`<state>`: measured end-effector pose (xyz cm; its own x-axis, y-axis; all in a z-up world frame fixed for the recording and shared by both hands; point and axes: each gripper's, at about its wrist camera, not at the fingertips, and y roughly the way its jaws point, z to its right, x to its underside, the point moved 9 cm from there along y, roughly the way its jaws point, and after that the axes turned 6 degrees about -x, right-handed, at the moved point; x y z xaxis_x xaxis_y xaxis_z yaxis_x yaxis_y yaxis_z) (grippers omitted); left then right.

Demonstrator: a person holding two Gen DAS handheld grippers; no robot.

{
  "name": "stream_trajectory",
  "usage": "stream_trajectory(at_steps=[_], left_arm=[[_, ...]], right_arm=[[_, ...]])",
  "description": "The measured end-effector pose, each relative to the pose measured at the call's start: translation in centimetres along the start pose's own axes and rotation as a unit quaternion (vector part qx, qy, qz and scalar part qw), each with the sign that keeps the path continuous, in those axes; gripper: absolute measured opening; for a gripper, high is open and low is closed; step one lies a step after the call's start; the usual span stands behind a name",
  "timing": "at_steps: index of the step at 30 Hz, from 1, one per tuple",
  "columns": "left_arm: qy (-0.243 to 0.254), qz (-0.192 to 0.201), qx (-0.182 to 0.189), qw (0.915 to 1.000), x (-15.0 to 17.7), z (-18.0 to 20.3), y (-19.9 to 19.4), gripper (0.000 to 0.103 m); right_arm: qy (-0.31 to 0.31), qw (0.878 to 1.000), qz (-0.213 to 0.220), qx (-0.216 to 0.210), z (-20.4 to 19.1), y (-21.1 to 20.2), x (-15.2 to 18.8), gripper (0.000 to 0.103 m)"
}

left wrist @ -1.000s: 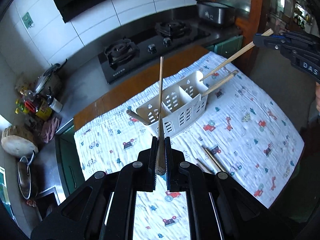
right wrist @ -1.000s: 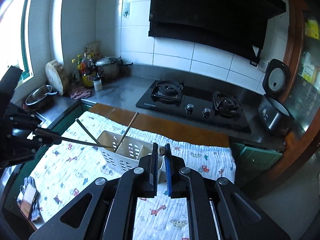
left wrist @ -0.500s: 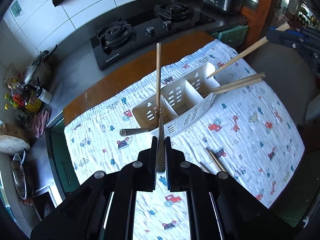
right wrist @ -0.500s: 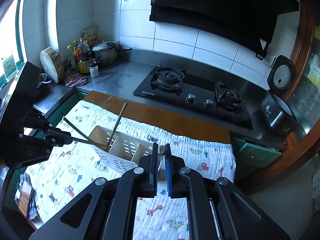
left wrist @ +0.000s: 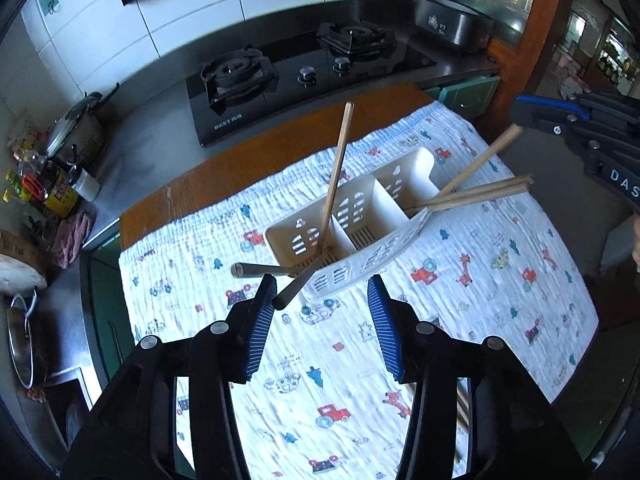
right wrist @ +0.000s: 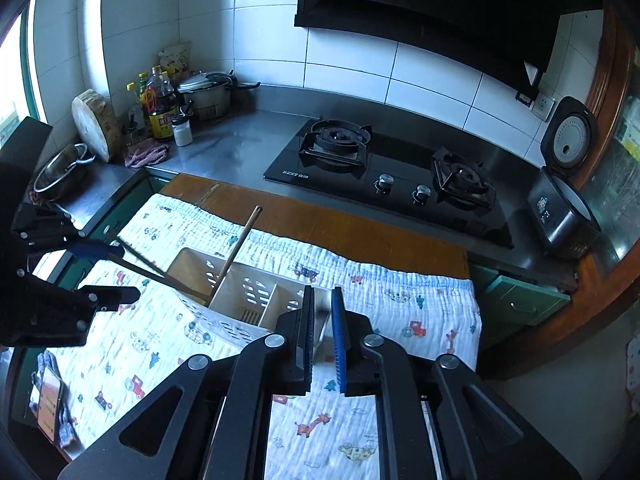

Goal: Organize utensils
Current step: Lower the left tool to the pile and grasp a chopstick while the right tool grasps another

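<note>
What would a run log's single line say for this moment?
left gripper: just opened, chopstick free in caddy | right gripper: shut on second chopstick

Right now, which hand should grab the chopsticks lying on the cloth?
Left. The left gripper has just been opening, off the leaning chopstick, and the loose chopsticks lie beside it. The right gripper is shut on another chopstick.

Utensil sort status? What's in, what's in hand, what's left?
Done: paired chopsticks lean in the caddy, right compartment; a dark-handled utensil sits in the left one. In hand: left tongs have just opened, long wooden utensil dropped in, ungripped; right tongs shut on a chopstick. Left: loose chopsticks on the cloth.
</note>
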<state>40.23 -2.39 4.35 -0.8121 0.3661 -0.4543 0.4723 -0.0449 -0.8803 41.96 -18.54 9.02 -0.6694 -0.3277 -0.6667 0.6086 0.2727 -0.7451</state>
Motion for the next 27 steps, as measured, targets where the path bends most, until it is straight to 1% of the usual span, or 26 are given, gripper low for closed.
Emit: stream_trajectory(at_steps=[3,6,8,9,11,12,13,14,16,18,20,22,24,26,27], left_arm=[[-0.008,0.013,0.005,0.9999,-0.2,-0.1,-1.1,0.048],[-0.014,0.032,0.002,0.9994,-0.1,0.0,-2.7,0.048],[-0.022,0.052,-0.001,0.9984,0.2,-0.1,-4.2,0.049],[-0.029,0.064,-0.007,0.9975,0.4,-0.2,-5.0,0.05],[-0.044,0.084,-0.005,0.9955,1.2,-0.3,-6.5,0.051],[-0.052,0.094,-0.006,0.9942,1.8,-0.2,-7.2,0.053],[-0.054,0.101,-0.006,0.9934,2.3,-0.1,-7.7,0.054],[-0.061,0.112,-0.011,0.9918,3.2,0.0,-8.4,0.054],[-0.063,0.122,-0.017,0.9903,4.6,0.5,-8.9,0.055],[-0.078,0.131,-0.01,0.9883,6.6,1.1,-9.0,0.055],[-0.096,0.136,0.005,0.9861,8.5,1.5,-8.8,0.055],[-0.105,0.142,0.007,0.9842,10.5,2.0,-8.3,0.055],[-0.118,0.146,0.015,0.9821,12.5,2.6,-7.7,0.055],[-0.131,0.15,0.019,0.9799,14.4,3.1,-7.1,0.055],[-0.137,0.15,0.021,0.9789,15.4,3.4,-6.7,0.055]], right_arm=[[0.001,1.0,0.009,0.004,0.1,-0.9,0.1,0.01],[0.003,1.0,0.022,0.005,0.0,-2.4,0.0,0.015],[0.0,0.999,0.032,0.009,-0.2,-3.6,0.1,0.017],[-0.002,0.999,0.041,0.012,-0.4,-4.5,0.3,0.019],[-0.005,0.998,0.057,0.017,-0.8,-5.9,0.9,0.022],[-0.005,0.998,0.066,0.019,-1.0,-6.7,1.3,0.025],[-0.006,0.997,0.075,0.017,-1.3,-7.6,2.0,0.027],[-0.008,0.996,0.083,0.017,-1.7,-8.3,2.8,0.028],[-0.02,0.995,0.097,0.022,-2.7,-9.3,4.7,0.031],[-0.024,0.995,0.1,0.019,-3.7,-9.5,6.9,0.031],[-0.03,0.995,0.096,0.008,-5.0,-9.1,9.8,0.031],[-0.03,0.995,0.096,0.003,-6.2,-8.6,12.4,0.031],[-0.032,0.996,0.084,-0.013,-7.6,-7.7,15.4,0.031],[-0.03,0.996,0.077,-0.019,-8.9,-6.6,18.5,0.031],[-0.029,0.996,0.076,-0.019,-9.4,-6.3,19.5,0.031]])
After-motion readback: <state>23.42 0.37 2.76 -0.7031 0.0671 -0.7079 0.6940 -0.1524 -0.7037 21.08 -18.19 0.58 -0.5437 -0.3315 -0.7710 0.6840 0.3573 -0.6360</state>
